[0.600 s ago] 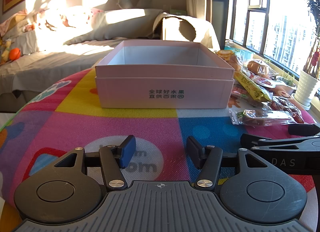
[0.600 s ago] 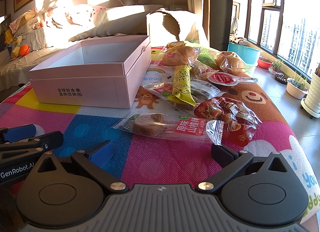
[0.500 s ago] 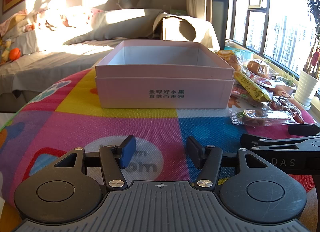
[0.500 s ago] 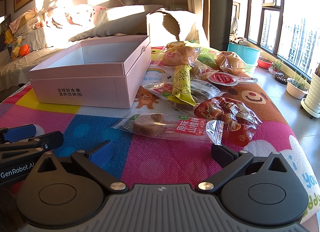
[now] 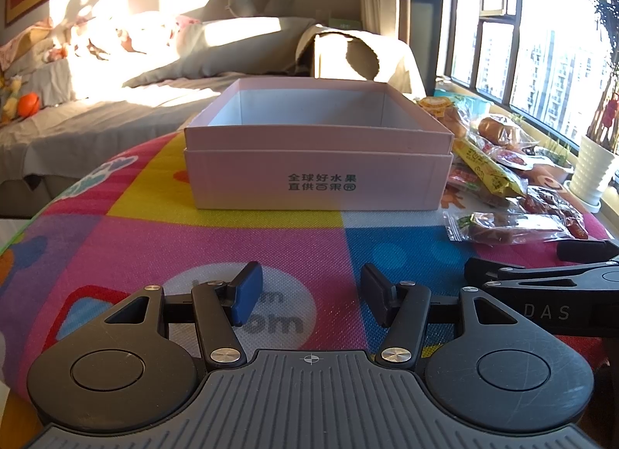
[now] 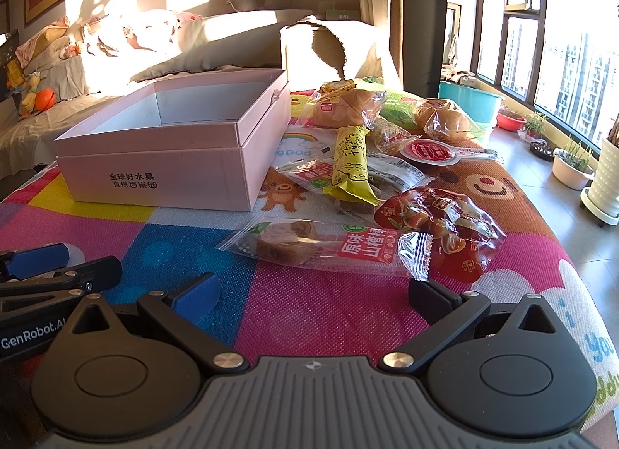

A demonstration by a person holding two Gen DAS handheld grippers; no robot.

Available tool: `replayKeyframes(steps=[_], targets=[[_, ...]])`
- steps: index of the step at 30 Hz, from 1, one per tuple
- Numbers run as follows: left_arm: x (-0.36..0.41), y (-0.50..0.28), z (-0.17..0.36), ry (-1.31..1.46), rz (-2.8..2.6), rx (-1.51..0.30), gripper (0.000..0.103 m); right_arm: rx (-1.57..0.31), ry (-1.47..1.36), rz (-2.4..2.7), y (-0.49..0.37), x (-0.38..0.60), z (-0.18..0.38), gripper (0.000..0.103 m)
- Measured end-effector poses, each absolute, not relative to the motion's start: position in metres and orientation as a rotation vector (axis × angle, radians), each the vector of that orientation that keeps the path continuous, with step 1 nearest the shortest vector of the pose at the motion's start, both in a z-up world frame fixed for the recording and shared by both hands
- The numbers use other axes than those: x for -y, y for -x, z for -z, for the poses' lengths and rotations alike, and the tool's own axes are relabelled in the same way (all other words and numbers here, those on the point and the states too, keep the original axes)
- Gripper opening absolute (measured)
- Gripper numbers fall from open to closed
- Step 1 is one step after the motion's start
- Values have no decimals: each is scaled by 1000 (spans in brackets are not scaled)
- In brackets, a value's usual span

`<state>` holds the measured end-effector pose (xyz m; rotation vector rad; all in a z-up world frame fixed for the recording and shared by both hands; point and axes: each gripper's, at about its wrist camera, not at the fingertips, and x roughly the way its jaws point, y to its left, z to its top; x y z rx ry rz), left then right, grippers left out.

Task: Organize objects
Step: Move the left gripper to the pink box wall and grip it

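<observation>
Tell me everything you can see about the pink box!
The pink box looks like cardboard, square and open on top, with white inner walls. A shallower upper section sits on a slightly wider lower one. Dark printed characters mark its front wall. Nothing shows inside, though the floor is partly hidden. It stands upright on the colourful mat, left of the snack packets; neither gripper touches it.

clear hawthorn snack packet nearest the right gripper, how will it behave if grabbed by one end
The clear hawthorn packet lies flat on the mat, thin film with crimped ends, so it will probably sag and crinkle rather than stay stiff. Its glossy wrapper may slip between the pads. It looks light; the brown piece inside sits toward one end and could make that end droop.
</observation>
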<state>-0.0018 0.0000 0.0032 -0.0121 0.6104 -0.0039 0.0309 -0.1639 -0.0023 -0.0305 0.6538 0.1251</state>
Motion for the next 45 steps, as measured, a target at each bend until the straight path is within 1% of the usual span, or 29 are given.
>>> replayKeyframes(steps=[9, 16, 24, 30, 33, 36, 38, 41, 42, 45], targets=[[-1, 0, 0, 9, 11, -611, 61, -664, 33, -137, -33, 164, 1, 103], [-2, 0, -1, -8, 27, -609, 61, -723, 59, -180, -37, 167, -4, 103], [-7, -8, -2, -20, 69, -611, 62, -865, 53, -120, -54, 158, -13, 103], [-25, -17, -14, -7, 108, -636, 61, -894, 65, -164, -62, 161, -16, 103], [-41, -25, -33, 25, 110, -615, 61, -893, 49, -175, -60, 161, -18, 103], [-62, -36, -60, 53, 78, -536, 61, -838, -6, -213, -56, 164, -33, 103], [-77, -52, -74, 80, 39, -505, 60, -717, -39, -207, -47, 169, -49, 103], [-91, -86, -81, 94, 20, -542, 59, -532, -60, -153, -37, 178, -70, 103], [-95, -98, -79, 98, 12, -564, 59, -520, -47, -144, -38, 179, -76, 103], [-103, -126, -67, 111, -24, -623, 59, -565, 8, -173, -47, 186, -85, 103]])
